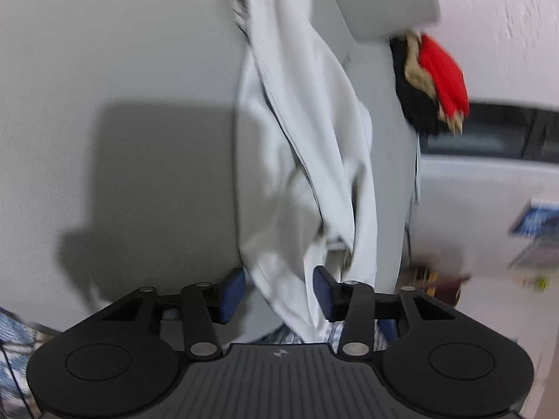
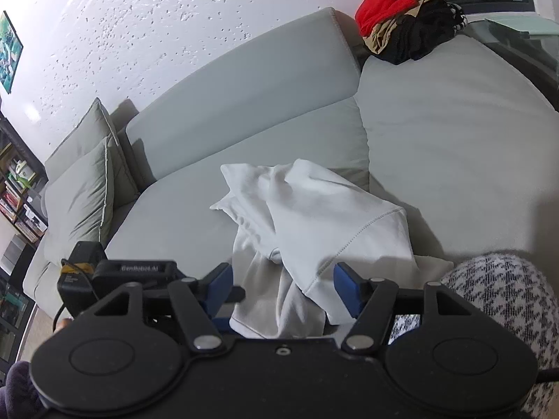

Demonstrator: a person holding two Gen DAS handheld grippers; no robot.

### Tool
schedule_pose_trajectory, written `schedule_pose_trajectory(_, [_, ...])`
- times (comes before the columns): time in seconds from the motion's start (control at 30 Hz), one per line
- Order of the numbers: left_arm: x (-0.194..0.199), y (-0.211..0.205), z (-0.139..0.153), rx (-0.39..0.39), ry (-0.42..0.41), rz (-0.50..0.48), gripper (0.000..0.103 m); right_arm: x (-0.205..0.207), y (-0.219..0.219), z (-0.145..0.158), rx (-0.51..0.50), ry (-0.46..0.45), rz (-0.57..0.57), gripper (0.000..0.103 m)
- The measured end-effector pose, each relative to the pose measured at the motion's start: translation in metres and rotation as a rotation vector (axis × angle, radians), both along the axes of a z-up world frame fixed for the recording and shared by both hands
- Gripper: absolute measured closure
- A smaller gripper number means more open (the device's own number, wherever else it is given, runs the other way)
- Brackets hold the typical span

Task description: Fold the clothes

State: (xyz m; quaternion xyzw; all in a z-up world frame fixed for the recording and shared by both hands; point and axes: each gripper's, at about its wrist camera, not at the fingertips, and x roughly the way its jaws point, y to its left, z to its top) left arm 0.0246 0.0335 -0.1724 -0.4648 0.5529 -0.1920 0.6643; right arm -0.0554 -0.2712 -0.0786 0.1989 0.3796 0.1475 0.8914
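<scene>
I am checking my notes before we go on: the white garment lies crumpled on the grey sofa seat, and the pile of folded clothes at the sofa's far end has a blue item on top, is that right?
Not quite. The top item of the pile of folded clothes is red, not blue, as the right wrist view shows. The rest stands: the white garment lies crumpled on the grey sofa seat.

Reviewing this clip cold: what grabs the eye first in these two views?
A crumpled white garment lies on the pale grey sofa, right in front of the right gripper, whose jaws stand open. At the sofa's far corner sits a pile of clothes, bright red over tan and black. The same white cloth hangs between the left gripper jaws.
</scene>
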Motion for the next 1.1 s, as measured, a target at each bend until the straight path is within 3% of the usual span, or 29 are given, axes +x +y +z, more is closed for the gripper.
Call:
schedule_pose_trajectory(0.17, [-0.007, 0.01, -0.008, -0.035, 0.041, 0.089, 0.067, -0.002, -0.004, -0.002, 0.018, 0.007, -0.019, 0.038])
schedule_pose_trajectory(0.23, [-0.007, 0.007, -0.015, -0.064, 0.057, 0.098, 0.066, -0.001, -0.005, -0.004, 0.024, 0.014, -0.026, 0.037])
schedule_pose_trajectory(0.27, [-0.007, 0.006, -0.018, -0.074, 0.06, 0.104, 0.059, 0.0, -0.004, -0.004, 0.024, 0.016, -0.027, 0.037])
schedule_pose_trajectory(0.33, [-0.005, 0.008, -0.021, -0.086, 0.079, 0.11, 0.062, 0.0, -0.004, -0.004, 0.023, 0.014, -0.024, 0.037])
schedule_pose_trajectory(0.43, [-0.002, 0.013, -0.02, -0.045, 0.099, 0.083, 0.08, -0.002, -0.004, -0.004, 0.021, 0.014, -0.026, 0.037])
schedule_pose_trajectory(0.5, [-0.001, 0.015, -0.015, 0.04, 0.072, 0.039, 0.095, -0.002, -0.005, -0.005, 0.022, 0.019, -0.032, 0.037])
schedule_pose_trajectory(0.6, [-0.002, 0.017, -0.013, 0.076, -0.015, -0.024, 0.093, -0.003, -0.007, -0.006, 0.023, 0.024, -0.035, 0.036])
schedule_pose_trajectory(0.73, [0.002, 0.026, -0.025, 0.002, 0.023, -0.017, 0.092, -0.004, -0.007, -0.007, 0.016, 0.028, -0.031, 0.035])
schedule_pose_trajectory(0.93, [-0.015, 0.038, -0.037, -0.163, 0.003, 0.062, 0.091, -0.004, -0.006, -0.006, 0.013, 0.031, -0.026, 0.035])
schedule_pose_trajectory(1.1, [-0.01, 0.03, -0.039, -0.201, 0.042, 0.038, 0.09, -0.003, -0.007, -0.008, 0.016, 0.041, -0.034, 0.035])
